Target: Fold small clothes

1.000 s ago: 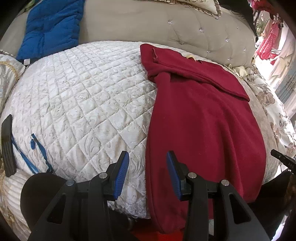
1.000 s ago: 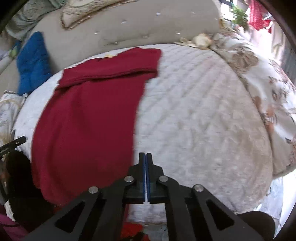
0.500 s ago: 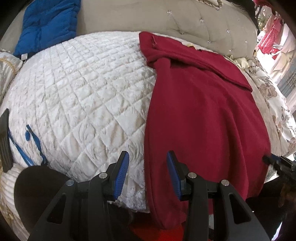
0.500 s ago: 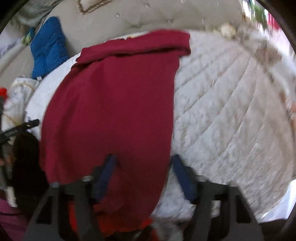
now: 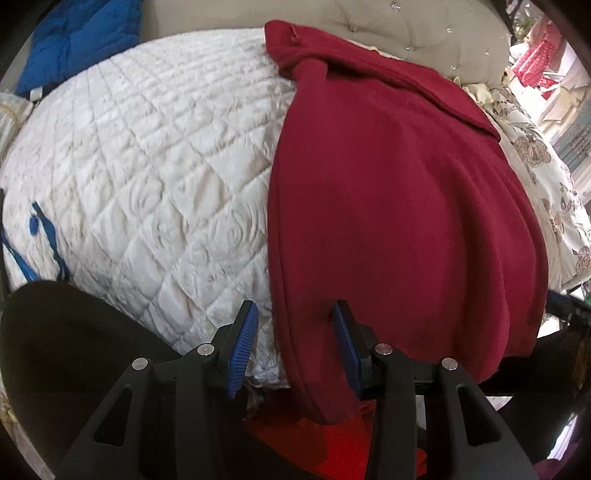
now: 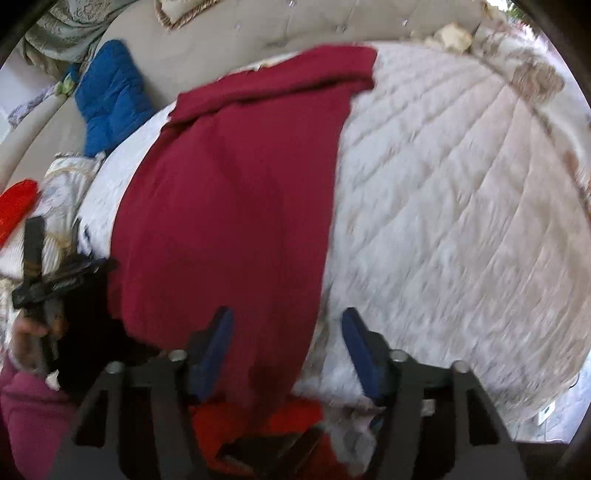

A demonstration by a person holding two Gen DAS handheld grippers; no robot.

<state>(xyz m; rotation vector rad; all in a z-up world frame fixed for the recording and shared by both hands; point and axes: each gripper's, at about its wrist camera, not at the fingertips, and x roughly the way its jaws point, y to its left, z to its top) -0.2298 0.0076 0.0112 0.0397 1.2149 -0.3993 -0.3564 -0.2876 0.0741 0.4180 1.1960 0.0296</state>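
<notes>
Dark red garment (image 5: 399,206) spread lengthwise over a white quilted bedspread (image 5: 155,177), near end hanging over the bed's front edge. Plain cloth, soft long creases down the middle, a folded-over band across the far end with one corner poking out to the side. From the right wrist view, same garment (image 6: 236,206) left of centre, bare quilt (image 6: 461,206) to its right.

Left gripper (image 5: 293,334) pointing steeply down at the hanging near corner, blue pads parted, garment's left edge running between them; no pad seen pressing on the cloth. Right gripper (image 6: 286,338) over the other near corner, jaws opening, garment's right edge between the pads, nothing pinched; picture blurred there.

Beyond the bed, a beige tufted headboard (image 5: 424,33) and a blue cushion (image 5: 81,33) at the far left. Blue cord (image 5: 48,236) on the quilt's left side. Flowered cover (image 5: 546,162) along the right side of the bed. Bright red cloth (image 5: 332,439) below the bed's front edge, under the hanging end. In the right wrist view, a hand (image 6: 26,339) at lower left gripping the black frame of the other tool.
</notes>
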